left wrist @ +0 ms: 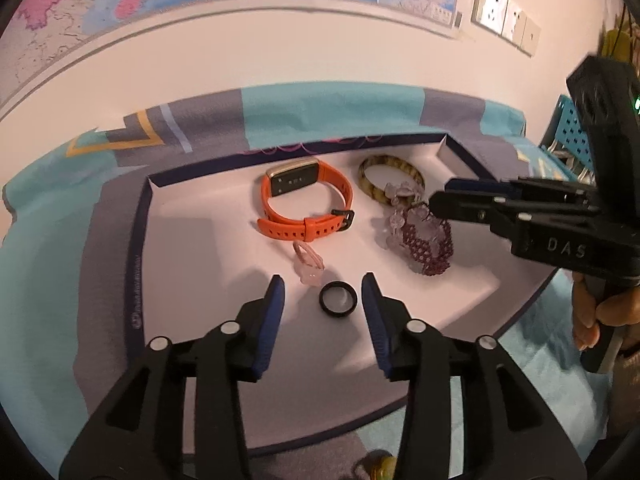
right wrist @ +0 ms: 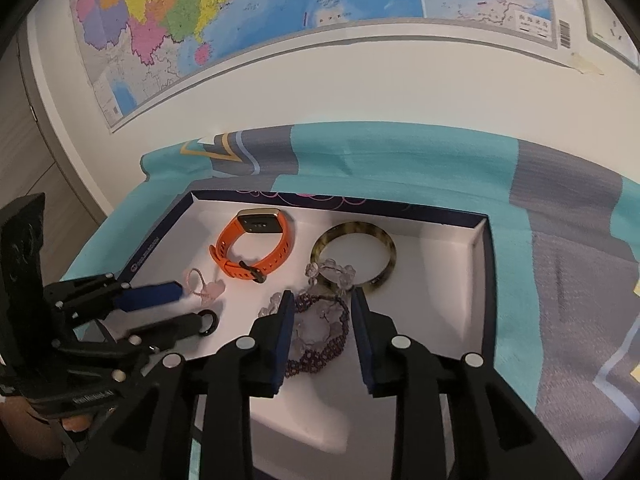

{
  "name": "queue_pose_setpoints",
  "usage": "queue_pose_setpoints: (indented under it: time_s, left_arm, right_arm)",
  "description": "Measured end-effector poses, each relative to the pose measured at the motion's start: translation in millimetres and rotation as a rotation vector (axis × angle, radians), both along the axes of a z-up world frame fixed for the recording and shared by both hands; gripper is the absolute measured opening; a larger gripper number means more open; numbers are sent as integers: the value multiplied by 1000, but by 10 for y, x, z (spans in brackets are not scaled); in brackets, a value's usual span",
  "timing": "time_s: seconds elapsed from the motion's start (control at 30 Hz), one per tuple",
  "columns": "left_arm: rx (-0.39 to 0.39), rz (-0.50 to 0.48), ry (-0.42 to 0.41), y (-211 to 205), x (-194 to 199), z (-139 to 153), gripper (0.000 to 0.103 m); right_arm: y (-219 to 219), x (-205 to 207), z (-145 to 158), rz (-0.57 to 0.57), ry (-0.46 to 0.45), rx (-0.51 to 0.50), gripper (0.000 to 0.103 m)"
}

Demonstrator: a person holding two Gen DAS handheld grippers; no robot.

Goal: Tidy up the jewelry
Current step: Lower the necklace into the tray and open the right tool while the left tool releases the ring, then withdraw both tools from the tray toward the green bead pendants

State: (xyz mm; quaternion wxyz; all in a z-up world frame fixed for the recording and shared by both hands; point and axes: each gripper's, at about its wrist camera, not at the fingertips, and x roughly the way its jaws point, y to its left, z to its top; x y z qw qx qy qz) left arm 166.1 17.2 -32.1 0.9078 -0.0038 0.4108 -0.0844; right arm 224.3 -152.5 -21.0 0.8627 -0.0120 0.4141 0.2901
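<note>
Both tools work over a white, navy-walled box lid (left wrist: 140,216) serving as a jewelry tray. The left gripper (left wrist: 323,292), fingers spread wide, brackets a black ring (left wrist: 337,298) near the lid's front edge, apparently lining up a pick. The right gripper (right wrist: 320,298), also spread and empty, straddles the purple beaded bracelet (right wrist: 320,344) toward the front right. An orange smartwatch (right wrist: 254,250) and tortoiseshell bangle (right wrist: 354,254) sit along the back edge, seemingly already sorted.

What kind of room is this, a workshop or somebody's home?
Probably a home room or study rather than a workshop. A large wall map hangs above a table covered with a teal and grey cloth, and a shallow box lid holds everyday jewelry such as an orange watch band.
</note>
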Motion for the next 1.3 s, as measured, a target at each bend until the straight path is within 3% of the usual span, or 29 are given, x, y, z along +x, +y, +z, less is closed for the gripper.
queue_pose_setpoints:
  time_s: [0.17,0.43,0.6,0.87,1.2,1.3]
  left_arm:
    - [1,2,-53,60,-220,151,48]
    - [-11,1,-124,219,-786,316,49]
    - [-19,-27,-109,277,-1040,262,49]
    - [9,-83,-59,171,-1275,51,49]
    - [37,-95,-25,94,-1294,-50,48]
    - [35,-77,-10,136,-1285,-80,42]
  right_arm:
    - [-100,-214,146,19,-43,10,30]
    - [-177,-826,272,143,-90,6,31]
    - [-156,-1094,125,184,-64,-34,31]
    - [-106,-1178,-109,187,0,-53,31]
    - [466,-1408,-92,356,-8,-48,30]
    - [650,-1399,-130,389,-1,-64,30]
